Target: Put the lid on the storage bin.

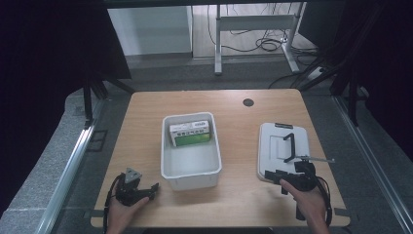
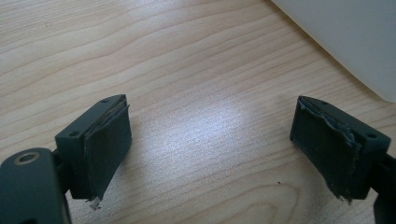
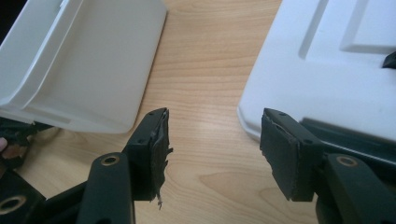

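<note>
From the high view, I'm resting my left tool [image 1: 146,191] on the bench [image 1: 146,112] near the front-left corner of the white bin [image 1: 191,165], w/ nothing in it. My right tool [image 1: 275,178] is sitting at the near edge of the white lid [image 1: 282,146], which is lying flat on the bench right of the bin, black handle [image 1: 289,147] up, long axis running away from me. A green-and-white box [image 1: 190,133] is lying in the bin's far end, long axis across the bin. My guess: box is in, lid not on yet, so picking it up & closing the bin is what's left. In the left gripper view, my left tool's jaws are standing wide apart over bare wood, bin wall [image 2: 345,37] off to the upper right. In the right gripper view, my right tool's jaws are wide open too, gripping nothing; one jaw is sitting just at the lid's [image 3: 336,74] near corner, bin [image 3: 88,70] to the left.
</note>
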The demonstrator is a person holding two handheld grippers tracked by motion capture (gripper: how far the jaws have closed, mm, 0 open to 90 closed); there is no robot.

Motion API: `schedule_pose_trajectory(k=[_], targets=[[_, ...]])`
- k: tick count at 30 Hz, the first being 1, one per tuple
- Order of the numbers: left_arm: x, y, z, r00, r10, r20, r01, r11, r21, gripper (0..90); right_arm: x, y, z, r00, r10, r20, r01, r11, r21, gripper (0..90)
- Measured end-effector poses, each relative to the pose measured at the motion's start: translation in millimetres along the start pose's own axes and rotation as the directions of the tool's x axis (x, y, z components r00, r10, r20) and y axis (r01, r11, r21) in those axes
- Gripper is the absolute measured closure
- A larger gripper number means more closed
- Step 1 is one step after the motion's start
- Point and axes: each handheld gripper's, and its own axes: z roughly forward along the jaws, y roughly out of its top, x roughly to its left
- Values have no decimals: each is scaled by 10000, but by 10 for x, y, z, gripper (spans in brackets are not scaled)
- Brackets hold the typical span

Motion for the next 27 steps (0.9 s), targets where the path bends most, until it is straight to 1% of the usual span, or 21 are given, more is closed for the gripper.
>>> schedule_pose_trajectory(k=[3, 7, 10, 12, 15, 16, 19, 22, 27], targets=[[-12, -3, 0, 9999, -100, -54, 100, 9999, -37, 126, 2, 23, -17, 10000, 64, 22, -64, 10000, -23, 433], [-13, 2, 3, 10000, -70, -66, 70, 10000, -2, 123, 11, 57, -64, 10000, 84, 23, -84, 9999, -64, 434], [-17, 1, 2, 9999, -87, -79, 87, 10000, -7, 125, -3, 89, -67, 9999, 160, 61, -160, 9999, -37, 435], [-19, 0, 1, 9999, -101, -89, 101, 9999, -11, 126, -8, 122, -66, 9997, 256, -26, -256, 9997, -18, 439], [-19, -1, 1, 9999, -104, -90, 104, 9999, -11, 126, 15, 206, -74, 9998, 190, 12, -190, 9998, 6, 440], [-19, 0, 1, 9999, -103, -90, 103, 9999, -9, 126, 15, 206, -74, 9998, 190, 12, -190, 9998, 6, 440], [-18, 1, 2, 9999, -93, -82, 93, 10000, -4, 125, 21, 277, -92, 9998, 156, 138, -157, 9999, 64, 440], [-18, 4, 5, 9999, -78, -69, 78, 10000, -4, 124, 8, 341, -117, 9993, 287, 237, -292, 9994, 197, 440], [-17, 10, 9, 10000, -49, -40, 49, 10000, 5, 124, -40, 434, -149, 9976, 412, 550, -424, 9989, 207, 445]])
